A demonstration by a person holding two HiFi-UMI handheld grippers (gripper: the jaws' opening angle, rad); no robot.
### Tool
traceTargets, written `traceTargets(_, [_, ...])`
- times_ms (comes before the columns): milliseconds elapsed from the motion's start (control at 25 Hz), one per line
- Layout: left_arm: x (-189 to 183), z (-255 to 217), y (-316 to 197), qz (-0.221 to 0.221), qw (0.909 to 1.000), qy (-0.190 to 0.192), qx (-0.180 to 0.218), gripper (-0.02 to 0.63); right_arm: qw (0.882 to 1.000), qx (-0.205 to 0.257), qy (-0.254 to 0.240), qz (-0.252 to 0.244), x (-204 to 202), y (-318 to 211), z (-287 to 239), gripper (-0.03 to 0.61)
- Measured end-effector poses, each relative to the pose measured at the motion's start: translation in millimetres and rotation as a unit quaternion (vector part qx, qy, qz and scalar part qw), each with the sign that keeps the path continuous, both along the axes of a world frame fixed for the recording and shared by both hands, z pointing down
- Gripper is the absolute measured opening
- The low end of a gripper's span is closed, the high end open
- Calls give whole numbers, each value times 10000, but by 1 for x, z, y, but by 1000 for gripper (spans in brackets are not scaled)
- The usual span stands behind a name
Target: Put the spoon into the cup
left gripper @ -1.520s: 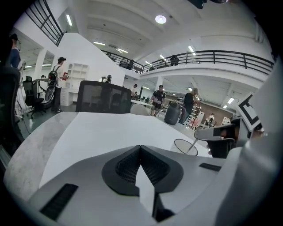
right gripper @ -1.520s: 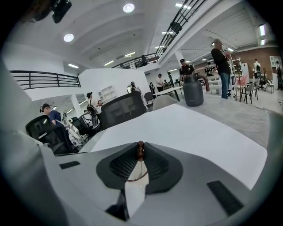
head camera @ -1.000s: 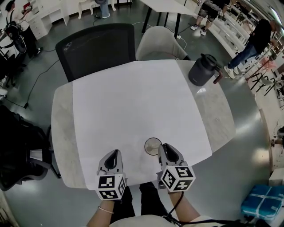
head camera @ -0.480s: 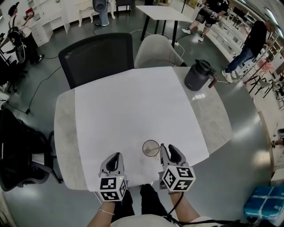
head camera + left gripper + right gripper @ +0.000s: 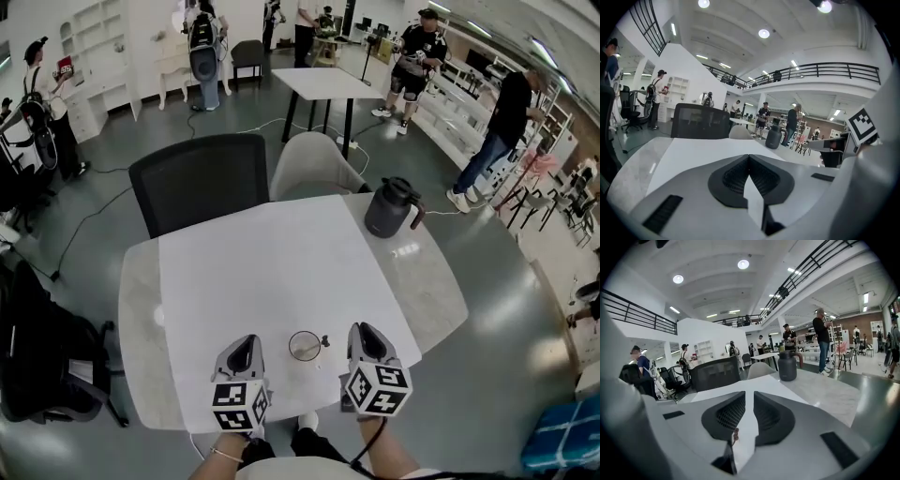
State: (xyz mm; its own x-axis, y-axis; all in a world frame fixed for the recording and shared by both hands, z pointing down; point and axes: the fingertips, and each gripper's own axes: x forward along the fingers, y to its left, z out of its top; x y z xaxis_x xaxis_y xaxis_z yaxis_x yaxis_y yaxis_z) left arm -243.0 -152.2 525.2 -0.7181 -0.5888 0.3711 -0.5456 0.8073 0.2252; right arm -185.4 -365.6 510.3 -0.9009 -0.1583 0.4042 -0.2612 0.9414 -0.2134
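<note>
A small clear cup [image 5: 305, 346] stands on the white sheet near the table's front edge. A spoon [image 5: 319, 342] rests in it, its handle end sticking out over the right rim. My left gripper [image 5: 245, 345] hovers left of the cup, its jaws pressed together with nothing between them [image 5: 749, 159]. To the cup's right is my right gripper [image 5: 362, 332], apart from the cup. Its jaws [image 5: 749, 397] stand a narrow gap apart and hold nothing. The spoon's brown tip [image 5: 736, 431] shows low in the right gripper view.
A black jug [image 5: 389, 208] stands at the far right of the marble table [image 5: 139, 309]. The white sheet [image 5: 262, 262] covers most of the top. A black chair [image 5: 202, 183] and a beige chair [image 5: 314, 164] stand behind it. People stand farther off.
The head view has lifted and shows more of the room. My right gripper now sits farther from the cup than before. The spoon handle now shows over the cup's rim.
</note>
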Motion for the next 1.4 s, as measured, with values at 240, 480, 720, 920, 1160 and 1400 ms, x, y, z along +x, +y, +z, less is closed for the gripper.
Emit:
traceTargets(240, [-23, -37, -11, -3, 9990, -312, 306, 18, 9987, 349, -325, 179, -6, -22, -39, 40])
traceTargets(480, [-38, -54, -14, -31, 9977, -545, 398, 18, 9968, 411, -615, 303, -7, -36, -57, 35])
traceTargets(720, [-44, -57, -17, 35, 9972, -631, 396, 18, 9963, 531, -604, 304, -10, -36, -60, 32])
traceTargets(920, [-45, -55, -14, 58, 9974, -615, 378, 18, 9960, 564, -605, 348, -8, -36, -61, 31])
traceTargets(1160, [-44, -51, -11, 70, 9978, -564, 353, 18, 9962, 507, -605, 364, -5, -33, -60, 31])
traceTargets(1400, [-41, -48, -12, 117, 9980, -516, 345, 18, 9964, 472, -582, 387, -1, -32, -58, 31])
